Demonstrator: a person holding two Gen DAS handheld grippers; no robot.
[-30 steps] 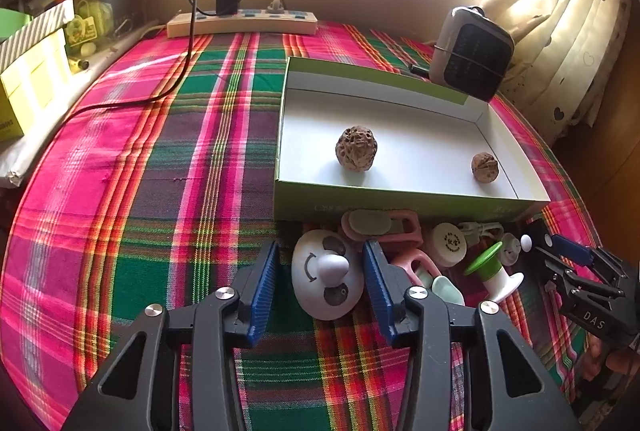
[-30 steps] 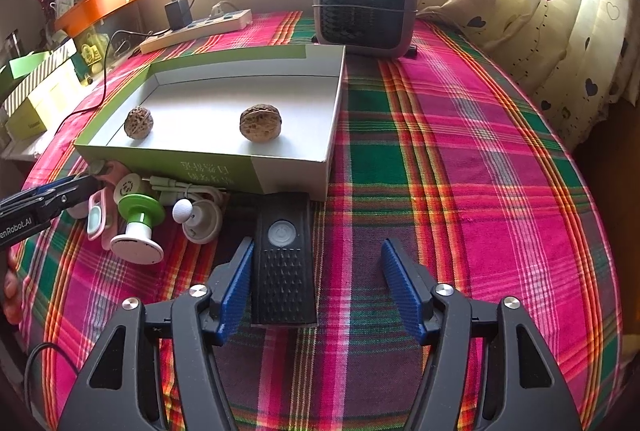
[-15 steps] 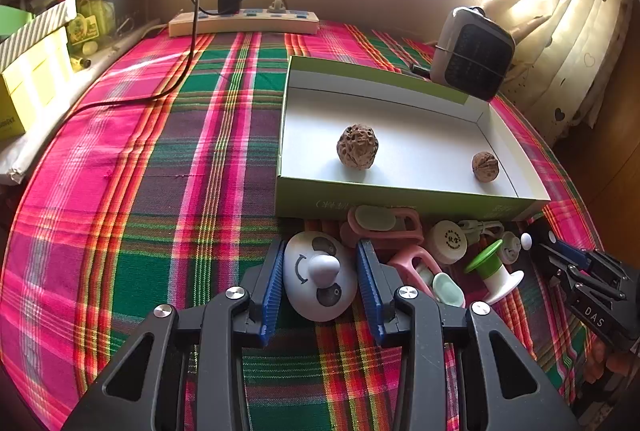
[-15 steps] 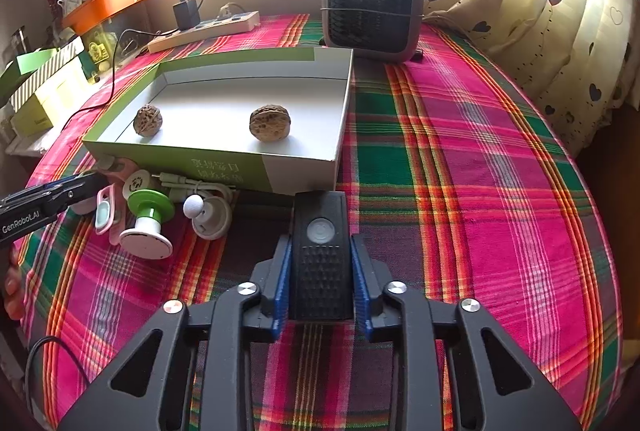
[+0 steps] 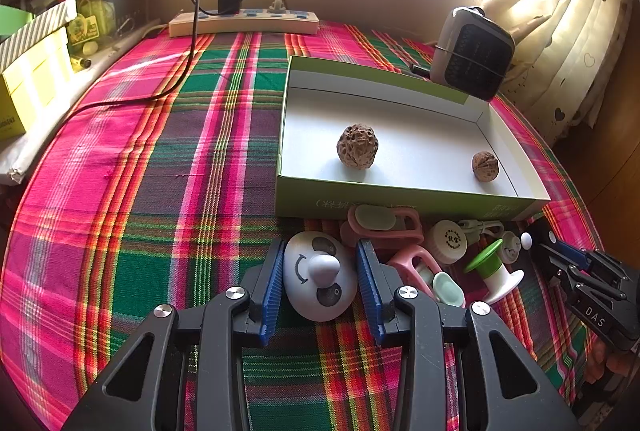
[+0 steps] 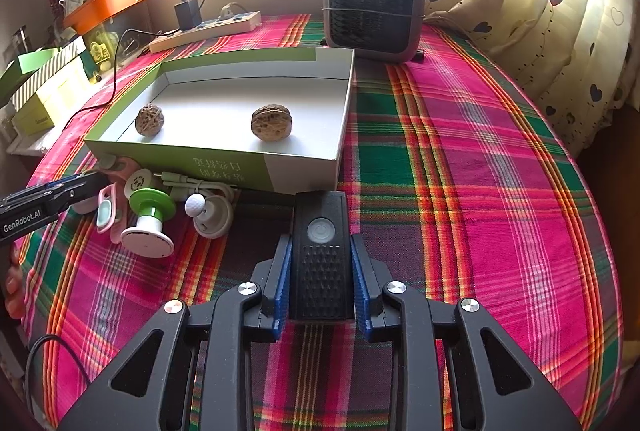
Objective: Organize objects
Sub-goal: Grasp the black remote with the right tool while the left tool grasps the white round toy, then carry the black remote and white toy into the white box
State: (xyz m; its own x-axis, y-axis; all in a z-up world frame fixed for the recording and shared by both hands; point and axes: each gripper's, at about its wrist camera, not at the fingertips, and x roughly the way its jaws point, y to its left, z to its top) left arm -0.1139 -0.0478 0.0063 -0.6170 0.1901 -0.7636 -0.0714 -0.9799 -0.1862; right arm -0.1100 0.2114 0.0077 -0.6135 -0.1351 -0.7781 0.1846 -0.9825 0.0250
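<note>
My left gripper (image 5: pixel 321 281) is shut on a white egg-shaped gadget (image 5: pixel 320 277) with a grey knob, which rests on the plaid cloth in front of the box. My right gripper (image 6: pixel 321 273) is shut on a black rectangular device (image 6: pixel 321 251) with a round power button, also lying on the cloth. The green-and-white open box (image 5: pixel 400 201) holds two walnuts, a larger one (image 5: pixel 357 146) and a smaller one (image 5: pixel 485 166). Between the grippers lie pink clips (image 5: pixel 384 223), a white round cap (image 5: pixel 450 241) and a green-topped spool (image 5: pixel 494 267).
A small grey heater (image 6: pixel 374 5) stands behind the box. A power strip (image 5: pixel 244 23) with a charger and cable lies along the far wall. Yellow and striped boxes (image 5: pixel 28 79) sit at the left edge. Curtains hang on the right.
Both grippers closed. The left jaws drew in onto the white gadget. The right jaws went from wide open beside the black device to clamped on it.
</note>
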